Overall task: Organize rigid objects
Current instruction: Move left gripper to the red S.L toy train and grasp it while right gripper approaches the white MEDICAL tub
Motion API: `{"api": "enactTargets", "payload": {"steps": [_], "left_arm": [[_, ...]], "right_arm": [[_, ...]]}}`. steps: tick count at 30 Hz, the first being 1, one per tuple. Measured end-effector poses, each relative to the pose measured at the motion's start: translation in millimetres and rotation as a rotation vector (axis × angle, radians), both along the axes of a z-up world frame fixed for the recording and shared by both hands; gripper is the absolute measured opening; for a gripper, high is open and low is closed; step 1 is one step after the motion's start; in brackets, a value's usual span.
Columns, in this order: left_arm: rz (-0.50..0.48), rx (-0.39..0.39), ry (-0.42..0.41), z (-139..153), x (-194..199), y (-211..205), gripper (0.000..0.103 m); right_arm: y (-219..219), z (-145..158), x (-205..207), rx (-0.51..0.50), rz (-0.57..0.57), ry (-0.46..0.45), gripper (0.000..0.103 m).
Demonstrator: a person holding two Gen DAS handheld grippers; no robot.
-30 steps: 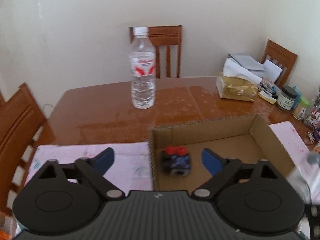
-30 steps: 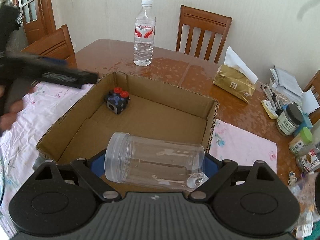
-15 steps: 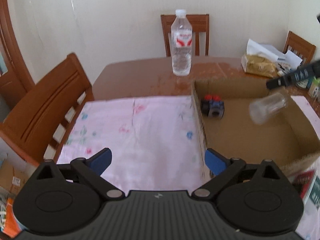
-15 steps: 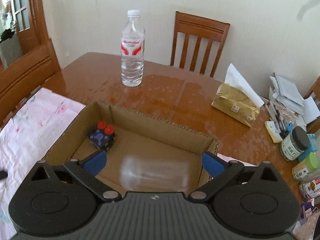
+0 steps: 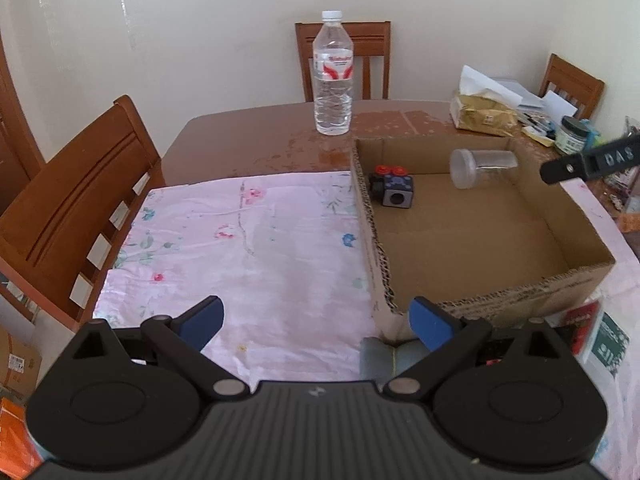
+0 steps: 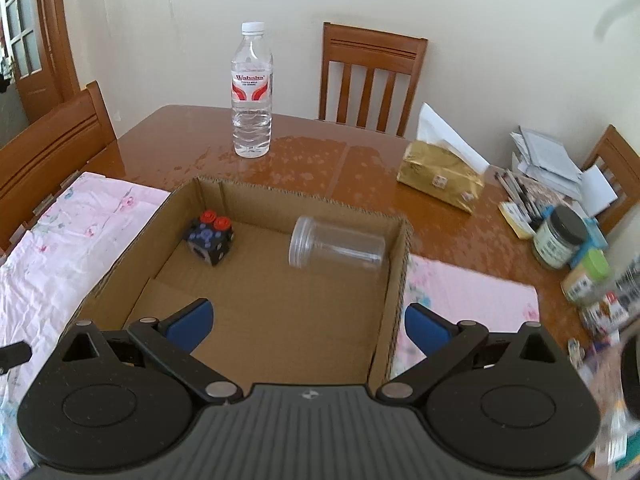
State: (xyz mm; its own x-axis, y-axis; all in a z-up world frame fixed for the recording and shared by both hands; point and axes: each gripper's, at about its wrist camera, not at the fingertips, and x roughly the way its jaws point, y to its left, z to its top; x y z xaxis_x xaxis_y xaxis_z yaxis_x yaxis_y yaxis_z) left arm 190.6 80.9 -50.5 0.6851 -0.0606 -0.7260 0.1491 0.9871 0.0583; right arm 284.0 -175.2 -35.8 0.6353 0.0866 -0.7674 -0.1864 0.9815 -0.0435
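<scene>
An open cardboard box stands on the table. A clear plastic jar lies on its side at the box's far wall. A black cube with red knobs sits in the far left corner. My right gripper is open above the box's near part, with nothing between its fingers. My left gripper is open over the pink cloth, at the box's near left corner. A grey object lies just under its right finger. A water bottle stands upright behind the box.
Wooden chairs stand around the table. A gold tissue pack, papers, pens and small jars crowd the right side. A tip of the right tool juts in over the box's right wall. Packets lie near the box's front.
The jar left my right gripper, whose fingers spread wide, and now lies at the box's far wall. My left gripper drew back from the box to the cloth side.
</scene>
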Motion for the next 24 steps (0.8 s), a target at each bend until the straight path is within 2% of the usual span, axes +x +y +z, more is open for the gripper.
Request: {"api": "enactTargets", "payload": {"steps": [7,13,19,24], "left_arm": [[-0.054,-0.035,0.013,-5.2,-12.4,5.5,0.099],[-0.14,-0.048,0.04,-17.8,-22.8,-0.5,0.099],[-0.186,-0.07,0.059,-20.8,-36.9,-11.3,0.099],[-0.197,-0.068,0.089,-27.5,-46.6,-24.6,0.099]], "right_arm": [[-9.4,-3.5,-54.5,0.018,-0.09,-0.006,0.103],[-14.6,-21.2,-94.7,-0.014,-0.159,0.04,0.103],[-14.5,-53.0,-120.8,-0.036,-0.133,0.135,0.103],[-6.8,-84.3,-130.0,-0.114,-0.068,0.171,0.103]]}}
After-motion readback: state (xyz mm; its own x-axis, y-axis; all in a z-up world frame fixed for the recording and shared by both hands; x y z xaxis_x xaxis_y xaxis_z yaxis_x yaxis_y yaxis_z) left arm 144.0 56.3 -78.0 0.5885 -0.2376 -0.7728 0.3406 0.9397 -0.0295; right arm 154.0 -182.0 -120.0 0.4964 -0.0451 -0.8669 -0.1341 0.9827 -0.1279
